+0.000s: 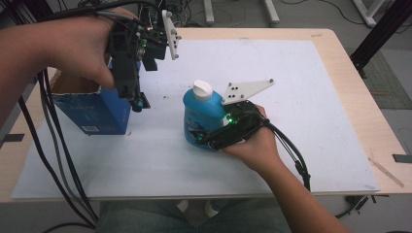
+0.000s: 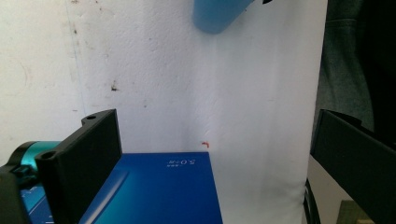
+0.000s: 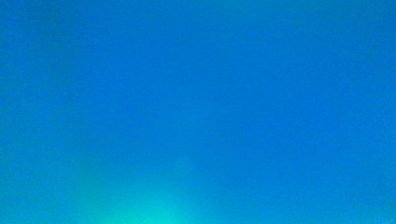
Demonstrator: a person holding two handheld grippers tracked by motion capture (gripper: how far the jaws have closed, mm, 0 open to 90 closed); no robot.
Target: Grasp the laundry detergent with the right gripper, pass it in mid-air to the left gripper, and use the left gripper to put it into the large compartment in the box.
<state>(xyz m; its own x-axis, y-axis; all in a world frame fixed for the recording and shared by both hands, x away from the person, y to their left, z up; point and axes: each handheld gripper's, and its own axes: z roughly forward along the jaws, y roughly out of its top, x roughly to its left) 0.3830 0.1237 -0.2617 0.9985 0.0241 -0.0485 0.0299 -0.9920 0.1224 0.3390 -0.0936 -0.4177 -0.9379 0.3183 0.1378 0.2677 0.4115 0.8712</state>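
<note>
Blue plastic bottle with a white screw cap (image 1: 200,116) stands upright on the white foam board (image 1: 301,111) that covers the light wooden table (image 1: 350,87) — take the bottle as landmark. Right gripper (image 1: 200,137), black body with a green light and a grey three-cornered plate on top, lies level at the bottle's near-right flank, held by the right hand (image 1: 255,145) just right of the bottle; its jaws reach along the bottle's lower body. The right gripper view is a flat blue blur (image 3: 196,93), the bottle wall pressed right up against the camera, so the bottle sits between the jaws; whether the pads actually press it, cannot tell. Left of the bottle and apart from it stands an open blue cardboard box (image 1: 94,109), upright, brown inside at the top opening. Left gripper (image 1: 138,103) hangs point-down just above the box's right corner, on the side that faces the bottle, gripped by the left hand (image 1: 80,46) farther left and up. In the left gripper view both black jaws stand wide apart with nothing between them — the box's blue side (image 2: 163,191) with small white print lies below the left jaw, bare foam board in the gap, and the bottle's rounded base (image 2: 217,16) shows at the far top edge. Black cables trail from both grippers toward the near table edge.
</note>
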